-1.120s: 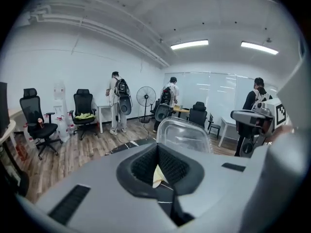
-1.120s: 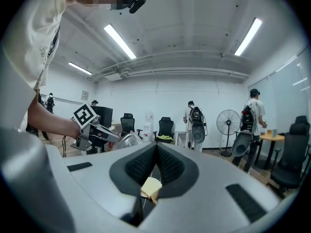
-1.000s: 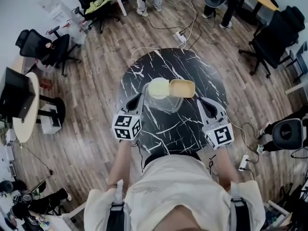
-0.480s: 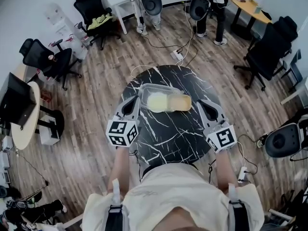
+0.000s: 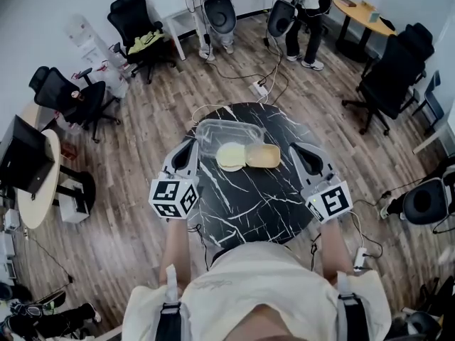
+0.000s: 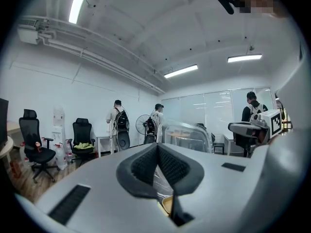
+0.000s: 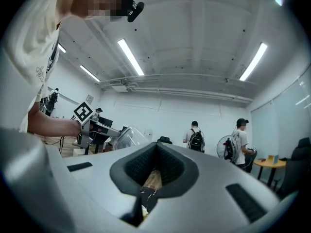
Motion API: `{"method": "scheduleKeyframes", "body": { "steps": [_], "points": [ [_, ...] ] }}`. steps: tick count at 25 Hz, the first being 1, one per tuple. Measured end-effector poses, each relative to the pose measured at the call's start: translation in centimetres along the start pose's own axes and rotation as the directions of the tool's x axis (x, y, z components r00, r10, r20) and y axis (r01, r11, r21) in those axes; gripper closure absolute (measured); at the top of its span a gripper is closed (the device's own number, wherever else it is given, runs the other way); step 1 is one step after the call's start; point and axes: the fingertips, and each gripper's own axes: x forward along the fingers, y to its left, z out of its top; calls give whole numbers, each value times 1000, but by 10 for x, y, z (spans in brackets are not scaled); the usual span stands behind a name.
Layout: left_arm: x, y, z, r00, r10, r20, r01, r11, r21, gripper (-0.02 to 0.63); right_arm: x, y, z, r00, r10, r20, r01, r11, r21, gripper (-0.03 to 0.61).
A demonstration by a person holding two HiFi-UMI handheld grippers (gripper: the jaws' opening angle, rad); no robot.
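Observation:
In the head view a round black marble table (image 5: 249,204) carries a pale flat round piece (image 5: 230,156) and a yellow squarish dish (image 5: 263,155), side by side. A clear plastic container (image 5: 227,130) hangs tilted just beyond them. My left gripper (image 5: 192,146) is shut on its left edge. The same clear container (image 6: 187,135) rises past the left gripper (image 6: 157,147) in its own view, with the yellow dish (image 6: 166,205) below. My right gripper (image 5: 295,149) sits right of the yellow dish, apart from it. The right gripper (image 7: 156,147) is shut with nothing in it.
Black office chairs (image 5: 387,73) stand around the table on the wood floor. Cables and a power strip (image 5: 257,87) lie beyond the table. People with backpacks (image 5: 295,9) stand at the far wall. A desk with a monitor (image 5: 25,165) is at the left.
The clear container has come off the pale round piece and now sits farther back. Both grippers have tilted upward, showing more ceiling.

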Motion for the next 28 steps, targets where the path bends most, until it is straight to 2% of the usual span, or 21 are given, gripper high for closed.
{"method": "scheduleKeyframes", "body": {
  "steps": [14,28],
  "points": [
    [4,8,-8,1000,22,-7,-22,1000,-12,597,5,-4,-2,1000,-12,8,12,1000,24,574],
    [6,16,-20,999,27,-19,-27,999,-22,597,9,4,-12,1000,-7,-27,8,1000,21,574]
  ]
}}
